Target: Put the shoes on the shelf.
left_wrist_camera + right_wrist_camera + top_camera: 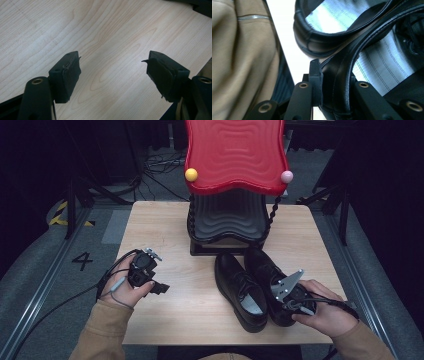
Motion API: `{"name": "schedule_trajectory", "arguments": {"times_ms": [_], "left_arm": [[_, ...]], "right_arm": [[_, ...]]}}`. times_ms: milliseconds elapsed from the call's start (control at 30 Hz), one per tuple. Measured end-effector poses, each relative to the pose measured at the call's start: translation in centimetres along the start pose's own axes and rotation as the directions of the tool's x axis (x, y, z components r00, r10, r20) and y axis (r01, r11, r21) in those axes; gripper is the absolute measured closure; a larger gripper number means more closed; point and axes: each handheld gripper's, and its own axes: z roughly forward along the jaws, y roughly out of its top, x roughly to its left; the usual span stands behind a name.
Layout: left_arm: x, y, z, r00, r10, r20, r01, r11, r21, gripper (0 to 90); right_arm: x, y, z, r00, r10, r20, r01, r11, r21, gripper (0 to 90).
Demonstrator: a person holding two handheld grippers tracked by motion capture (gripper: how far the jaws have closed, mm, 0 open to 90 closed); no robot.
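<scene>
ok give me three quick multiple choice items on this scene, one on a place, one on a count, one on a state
1. Where do the shoes stand?
A. on the table, in front of the rack
B. on the rack's red top shelf
C. on the floor

2. How many black shoes are there?
A. one
B. two
C. three

3. What is the right tool doing?
A. hanging open over bare wood
B. clamped on a shoe's heel collar
C. holding a pink ball

Answers:
1 A: both sit on the table before the rack.
2 B: a pair stands side by side.
3 B: in the right gripper view one tool jaw sits outside the right shoe collar, the other inside. The left tool is open over wood.
</scene>
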Motion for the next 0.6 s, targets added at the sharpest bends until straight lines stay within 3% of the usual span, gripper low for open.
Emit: {"name": "schedule_trajectory", "arguments": {"times_ms": [267,600], "left_arm": [[0.0,0.0,0.1,1.0,-0.002,0.002,0.002,1.0,0.003,27.7],[0.0,0.0,0.3,1.0,-0.001,0.006,0.001,1.0,0.009,27.7]], "right_arm": [[-1.4,0.6,2.0,0.9991,-0.039,0.02,0.039,0.999,0.004,77.0],[-2.1,0.5,3.6,0.9996,-0.028,0.008,0.028,1.0,0.006,76.6]]}}
